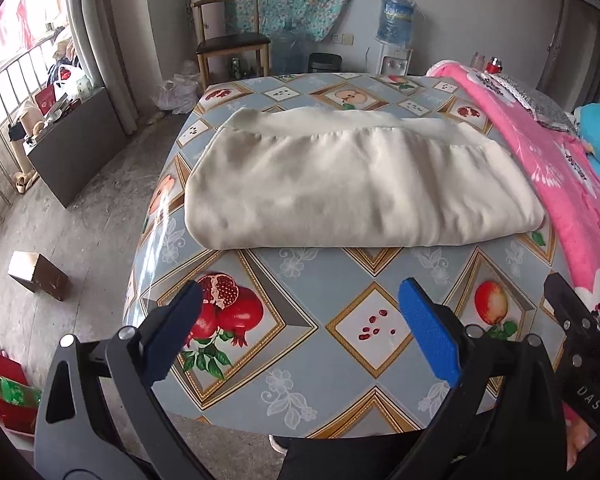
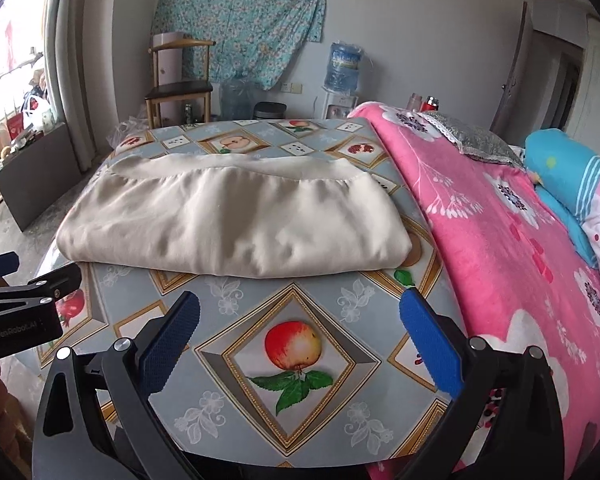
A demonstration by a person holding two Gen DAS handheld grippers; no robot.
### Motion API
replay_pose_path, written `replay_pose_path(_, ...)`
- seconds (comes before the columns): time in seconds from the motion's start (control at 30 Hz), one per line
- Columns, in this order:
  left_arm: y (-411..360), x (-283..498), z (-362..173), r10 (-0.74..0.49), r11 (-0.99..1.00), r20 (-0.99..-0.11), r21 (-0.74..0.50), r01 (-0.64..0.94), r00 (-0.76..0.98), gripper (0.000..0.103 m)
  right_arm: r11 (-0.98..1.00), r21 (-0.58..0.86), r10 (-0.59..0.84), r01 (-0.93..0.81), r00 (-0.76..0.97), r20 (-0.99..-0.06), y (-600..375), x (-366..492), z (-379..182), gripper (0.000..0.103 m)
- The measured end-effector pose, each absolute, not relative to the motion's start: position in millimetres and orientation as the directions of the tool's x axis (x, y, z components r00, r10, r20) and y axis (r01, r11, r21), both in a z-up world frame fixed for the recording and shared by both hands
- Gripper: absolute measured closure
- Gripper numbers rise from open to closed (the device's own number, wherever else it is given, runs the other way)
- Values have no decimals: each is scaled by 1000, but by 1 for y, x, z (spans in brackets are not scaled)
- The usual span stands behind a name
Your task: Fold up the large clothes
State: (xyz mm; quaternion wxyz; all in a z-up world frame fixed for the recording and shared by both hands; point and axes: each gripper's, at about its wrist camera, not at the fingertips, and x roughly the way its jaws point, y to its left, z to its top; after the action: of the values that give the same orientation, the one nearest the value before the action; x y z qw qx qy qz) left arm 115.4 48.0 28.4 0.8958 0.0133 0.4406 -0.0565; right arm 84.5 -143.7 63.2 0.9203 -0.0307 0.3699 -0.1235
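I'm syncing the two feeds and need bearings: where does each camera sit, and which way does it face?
Left wrist: on the left gripper, near the table's left front, facing the folded cream garment; the right gripper shows at right.
Right wrist: on the right gripper, nearer the pink blanket, facing the same garment; the left gripper shows at left.
Shared: garment, fruit-print tablecloth, wooden chair, water dispenser.

Soft matt cream cloth garment [image 1: 352, 188] on a glossy plastic tablecloth [image 1: 340, 280]; fleecy pink blanket [image 2: 500, 240]; gripper pads [image 2: 430, 344] of textured blue rubber.
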Motion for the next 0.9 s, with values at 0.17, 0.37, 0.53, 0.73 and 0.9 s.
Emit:
replay_pose_path(0.17,44,125,22,-84,994,-812,-32,100,578,8,972,-86,-213,219,661,-720,-154,92,55,5)
replay_pose_path(0.37,35,131,19,-61,996,-832,-14,89,551,8,970,-59,-199,237,627,-753,-165,98,47,5)
replay_pose_path(0.53,30,136,16,-57,997,-850,-19,78,524,8,974,-41,-172,225,602,-780,-171,107,41,5)
replay_pose_path(0.73,28,145,13,-65,997,-863,-35,69,500,8,972,-28,-164,233,590,-791,-178,117,40,5)
replay_pose_path(0.9,24,147,18,-62,997,-855,-30,71,515,8,970,-31,-170,241,586,-792,-182,120,40,5)
